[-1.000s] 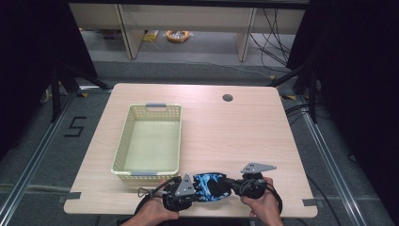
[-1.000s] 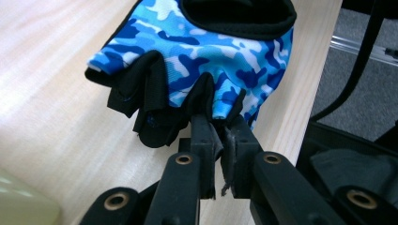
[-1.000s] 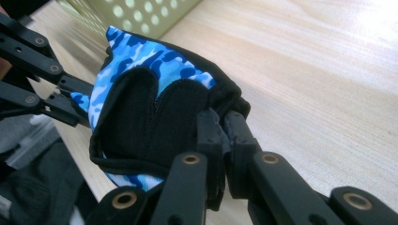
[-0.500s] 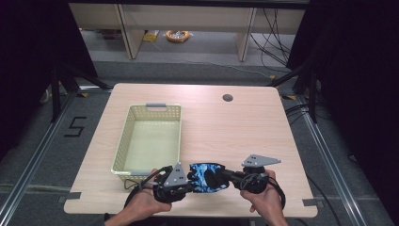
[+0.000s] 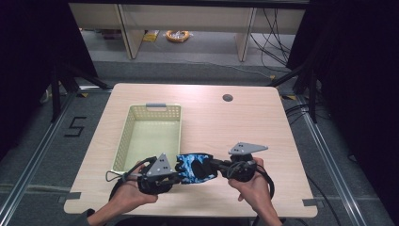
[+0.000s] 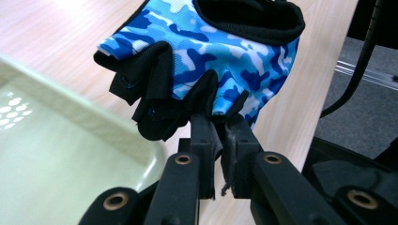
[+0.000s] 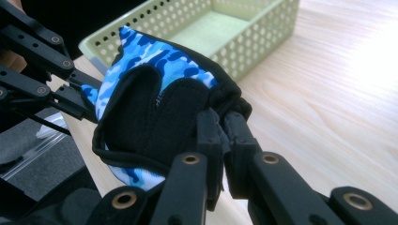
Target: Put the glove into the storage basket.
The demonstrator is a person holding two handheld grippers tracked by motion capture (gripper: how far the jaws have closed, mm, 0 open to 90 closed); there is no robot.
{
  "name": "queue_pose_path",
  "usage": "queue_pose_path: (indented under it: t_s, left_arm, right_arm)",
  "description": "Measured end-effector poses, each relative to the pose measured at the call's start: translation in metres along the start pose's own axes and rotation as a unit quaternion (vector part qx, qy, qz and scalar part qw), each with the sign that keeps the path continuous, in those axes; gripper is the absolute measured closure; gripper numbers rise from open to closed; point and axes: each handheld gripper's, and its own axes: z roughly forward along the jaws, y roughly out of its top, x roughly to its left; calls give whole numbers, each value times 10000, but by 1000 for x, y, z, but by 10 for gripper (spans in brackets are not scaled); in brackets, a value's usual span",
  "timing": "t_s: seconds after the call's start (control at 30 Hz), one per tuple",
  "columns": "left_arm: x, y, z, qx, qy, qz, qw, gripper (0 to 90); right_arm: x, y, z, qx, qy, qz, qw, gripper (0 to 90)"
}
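Both grippers, left gripper (image 5: pixel 175 175) and right gripper (image 5: pixel 217 165), clamp opposite edges of the soft, light blue-camouflage fingerless fabric glove (image 5: pixel 195 166), held above the table's near edge beside the pale-green perforated plastic basket (image 5: pixel 123 143); hems offer the surest purchase.

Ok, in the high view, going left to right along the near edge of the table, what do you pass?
Left hand → left gripper → blue camouflage glove → right gripper → right hand.
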Motion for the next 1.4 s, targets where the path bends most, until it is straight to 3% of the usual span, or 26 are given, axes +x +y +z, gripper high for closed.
queue_pose_path:
  t_s: [0.07,0.33,0.37,0.5,0.7,0.77,0.87,1.0,1.03,1.17,1.2,1.23,1.33,1.4]
  left_arm:
    - [9,-4,-11,-18,73,-81,9999,828]
    - [29,-15,-24,104,276,-238,9993,827]
    - [37,-19,-28,113,302,-359,9988,827]
    - [49,-24,-41,126,422,-474,9979,827]
    - [65,-30,-55,206,469,-490,9975,827]
    - [74,-37,-59,178,557,-698,9958,826]
    - [80,-41,-62,255,549,-645,9961,825]
    - [92,-49,-64,316,528,-750,9953,824]
    - [97,-53,-64,352,495,-873,9943,824]
    - [103,-58,-62,432,444,-874,9942,824]
    - [104,-60,-60,472,417,-971,9933,825]
    - [106,-61,-59,528,350,-898,9939,824]
    - [112,-65,-55,661,303,-964,9927,821]
    - [113,-68,-50,690,326,-1182,9900,818]
  right_arm:
    - [5,11,8,0,68,-97,9999,868]
    - [14,35,37,53,140,-237,9996,868]
    - [18,42,44,112,140,-259,9995,868]
    - [24,57,57,122,209,-388,9990,868]
    - [36,74,78,214,266,-427,9985,868]
    - [38,77,85,219,305,-424,9984,868]
    - [40,80,92,258,343,-375,9984,868]
    - [43,84,107,316,340,-380,9982,868]
    - [45,86,114,362,340,-356,9981,868]
    - [46,85,124,400,304,-331,9982,868]
    - [47,83,127,420,293,-285,9983,868]
    - [46,82,131,408,274,-288,9984,868]
    - [44,78,137,629,264,-254,9973,868]
    - [42,73,146,675,218,-137,9974,868]
